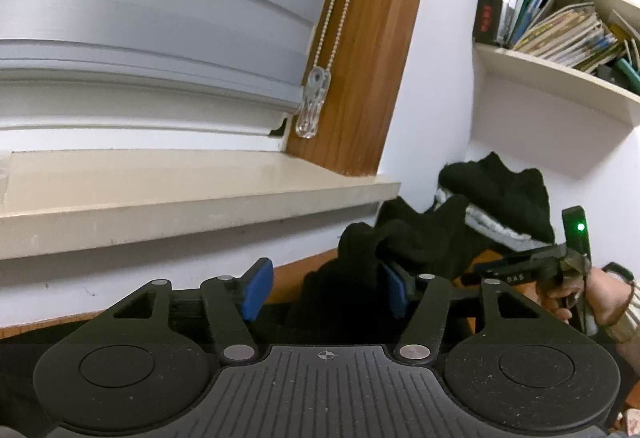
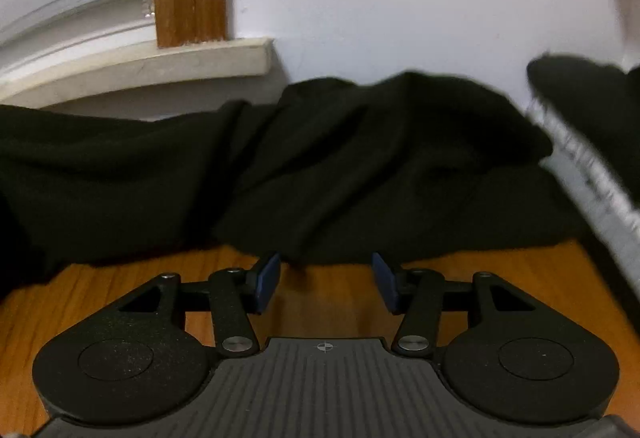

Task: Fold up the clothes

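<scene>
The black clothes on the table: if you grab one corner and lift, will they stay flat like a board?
Probably not. The black clothes lie in soft folds and humps, so they would likely droop. They look like thick knit, so perhaps fairly heavy. They should not roll or break.

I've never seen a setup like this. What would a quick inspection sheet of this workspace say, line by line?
Surface: wooden table, bare near the right tongs.
Job's things: black garment lying crumpled against the wall; a second dark piece with a grey-white band sits behind it.
Clutter: nothing seen on the bare wood.
Grippers: left tongs open, black cloth between the pads but not pinched; right tongs open, nothing between them, just short of the garment's edge.
Cables: nothing seen; only a bead chain from the window blind.
Surroundings: windowsill, wooden window frame, shelf of books.
</scene>
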Action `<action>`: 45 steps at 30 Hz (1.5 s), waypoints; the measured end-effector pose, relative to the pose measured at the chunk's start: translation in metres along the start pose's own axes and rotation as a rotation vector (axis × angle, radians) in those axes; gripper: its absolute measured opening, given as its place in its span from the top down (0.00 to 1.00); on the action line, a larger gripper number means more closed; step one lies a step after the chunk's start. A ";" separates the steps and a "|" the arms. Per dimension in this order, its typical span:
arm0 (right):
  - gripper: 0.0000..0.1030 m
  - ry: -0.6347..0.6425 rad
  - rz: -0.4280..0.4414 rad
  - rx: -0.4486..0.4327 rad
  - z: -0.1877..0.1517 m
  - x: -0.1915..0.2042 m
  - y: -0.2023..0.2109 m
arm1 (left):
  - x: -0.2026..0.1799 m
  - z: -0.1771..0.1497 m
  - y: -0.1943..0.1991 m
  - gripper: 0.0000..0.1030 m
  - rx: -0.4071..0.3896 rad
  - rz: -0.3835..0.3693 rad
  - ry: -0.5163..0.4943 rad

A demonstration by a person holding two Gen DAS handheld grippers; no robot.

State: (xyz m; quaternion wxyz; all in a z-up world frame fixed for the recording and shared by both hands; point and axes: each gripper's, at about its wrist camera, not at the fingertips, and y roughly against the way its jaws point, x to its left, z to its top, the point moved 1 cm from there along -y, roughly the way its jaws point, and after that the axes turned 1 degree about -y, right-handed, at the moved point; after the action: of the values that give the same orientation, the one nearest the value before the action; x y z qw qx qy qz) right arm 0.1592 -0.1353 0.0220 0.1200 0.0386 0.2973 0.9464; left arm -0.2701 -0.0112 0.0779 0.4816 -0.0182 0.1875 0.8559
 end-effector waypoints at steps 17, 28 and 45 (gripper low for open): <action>0.44 -0.139 0.040 -0.119 0.098 0.020 -0.013 | 0.021 -0.005 0.016 0.35 0.052 0.054 -0.028; 0.95 -0.063 -0.031 0.108 0.104 0.043 -0.090 | 0.030 0.006 0.032 0.35 -0.021 0.071 0.023; 0.96 -0.005 -0.277 -0.306 0.099 -0.029 0.166 | 0.048 -0.003 0.021 0.35 0.048 0.114 0.043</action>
State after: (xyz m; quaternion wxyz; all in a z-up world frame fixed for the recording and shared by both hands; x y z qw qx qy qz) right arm 0.1675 -0.2194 0.1979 0.2543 -0.0190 0.1522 0.9549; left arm -0.3132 0.0170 0.0709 0.4281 -0.0142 0.2189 0.8767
